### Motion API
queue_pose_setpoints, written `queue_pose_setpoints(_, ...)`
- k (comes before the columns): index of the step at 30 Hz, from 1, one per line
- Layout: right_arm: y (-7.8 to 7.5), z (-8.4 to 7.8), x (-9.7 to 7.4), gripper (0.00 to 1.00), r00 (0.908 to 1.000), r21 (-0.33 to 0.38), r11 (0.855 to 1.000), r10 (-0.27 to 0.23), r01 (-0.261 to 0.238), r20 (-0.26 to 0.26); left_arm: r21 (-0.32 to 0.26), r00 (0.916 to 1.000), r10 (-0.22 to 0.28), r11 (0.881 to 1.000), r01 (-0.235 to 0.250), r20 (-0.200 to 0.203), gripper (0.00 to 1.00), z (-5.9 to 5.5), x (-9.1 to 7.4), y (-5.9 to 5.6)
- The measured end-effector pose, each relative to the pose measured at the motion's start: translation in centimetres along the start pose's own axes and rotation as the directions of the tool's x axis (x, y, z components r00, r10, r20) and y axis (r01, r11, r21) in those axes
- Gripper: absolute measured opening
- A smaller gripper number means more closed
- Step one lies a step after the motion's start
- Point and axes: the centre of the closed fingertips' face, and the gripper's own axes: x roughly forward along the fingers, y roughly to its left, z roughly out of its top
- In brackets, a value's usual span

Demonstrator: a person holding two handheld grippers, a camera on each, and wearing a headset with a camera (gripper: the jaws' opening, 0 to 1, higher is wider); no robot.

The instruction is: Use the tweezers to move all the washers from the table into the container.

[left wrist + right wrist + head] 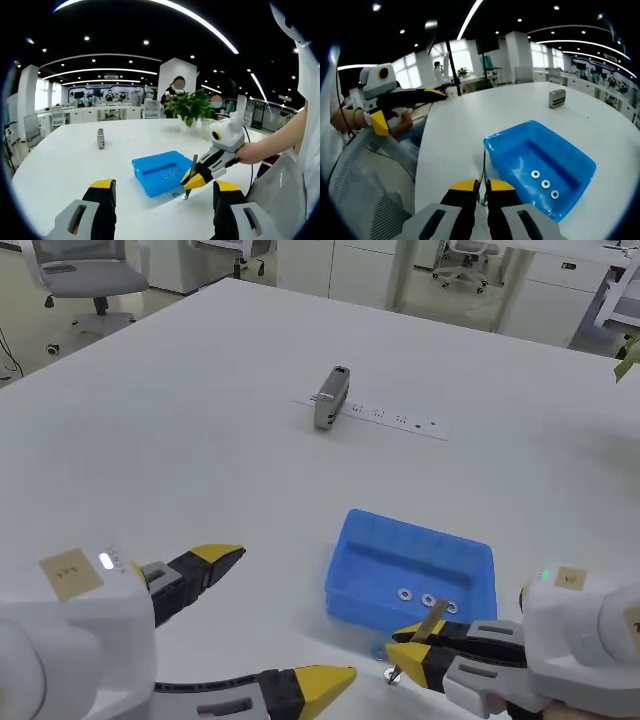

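A blue container [345, 575] stands on the white table near its front edge, with three washers [428, 600] in a row inside; they also lie in the container [520, 140] as washers [545, 184]. My right gripper [418, 648] is shut on the tweezers [432, 622], just in front of the container's near wall. The tweezers' tips point down at the table, where a small metallic piece [392, 675] shows, likely a washer. In its own view the right gripper [482, 187] pinches the thin tweezers [484, 162]. My left gripper [275, 618] hovers open left of the container, holding nothing.
A small grey device [331, 397] stands on a white strip [395, 418] further back on the table. Office chairs [85, 275] ring the table's far side. A potted plant [190, 107] sits at the table's far edge. A mesh chair [365, 185] is beside me.
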Motion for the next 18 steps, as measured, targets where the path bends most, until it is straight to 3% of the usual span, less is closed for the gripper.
queue_pose_setpoints(5,0.3,-0.2,0.1,0.04,0.9999,-0.032,0.999,0.006,-0.007,-0.012,-0.002,1.0000,0.002,1.000,-0.002,0.003,0.80,0.0,0.0,0.0)
queue_pose_setpoints(8,0.7,-0.2,0.1,0.03,0.9995,-0.123,0.992,0.011,-0.015,-0.029,-0.002,1.0000,0.002,1.000,-0.002,0.004,0.80,0.1,0.0,0.0)
queue_pose_setpoints(13,1.1,-0.4,0.2,0.03,0.9990,-0.208,0.978,0.012,-0.021,-0.044,-0.006,0.9999,0.007,1.000,-0.007,0.008,0.80,0.1,-0.1,0.1)
queue_pose_setpoints(18,0.5,-0.3,0.4,0.03,0.9994,-0.164,0.986,0.003,-0.009,-0.034,-0.007,0.9999,0.008,1.000,-0.007,0.009,0.80,0.1,-0.1,0.1)
